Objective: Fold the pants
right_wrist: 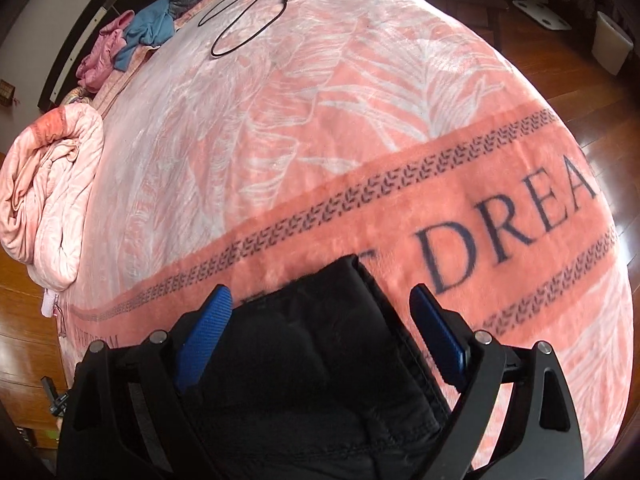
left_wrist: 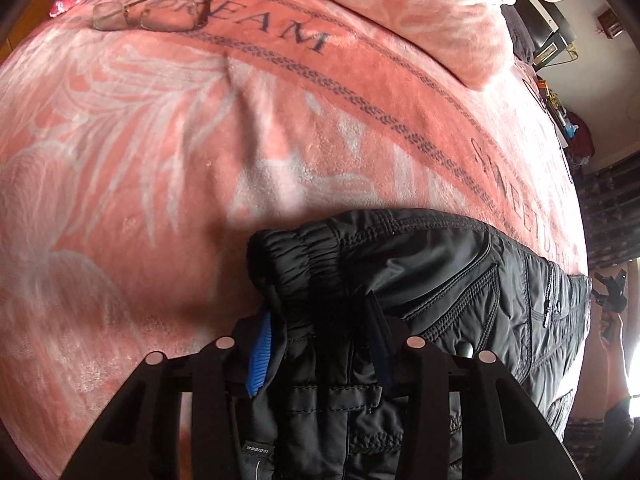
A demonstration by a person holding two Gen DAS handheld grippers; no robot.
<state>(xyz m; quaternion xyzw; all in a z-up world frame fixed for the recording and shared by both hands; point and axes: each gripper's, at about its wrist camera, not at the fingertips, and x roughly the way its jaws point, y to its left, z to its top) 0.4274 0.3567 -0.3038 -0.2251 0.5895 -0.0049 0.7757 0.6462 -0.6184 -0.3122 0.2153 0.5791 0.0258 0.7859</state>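
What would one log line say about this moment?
left hand-held gripper: shut on pants waistband | right hand-held gripper: open over pants | surface: pink blanket

Home bedroom: bed spread with a pink plush blanket [right_wrist: 320,128] lettered "DREAM", a bunched pink quilt [right_wrist: 52,200] at its edge, eyeglasses [left_wrist: 148,12] and loose clothes [right_wrist: 128,40] near its far corners, polished wood floor [right_wrist: 592,92] beside it.

The pants [left_wrist: 420,280] are black and quilted; the blanket [left_wrist: 200,140] is salmon pink with white leaves, perhaps dark navy letters.
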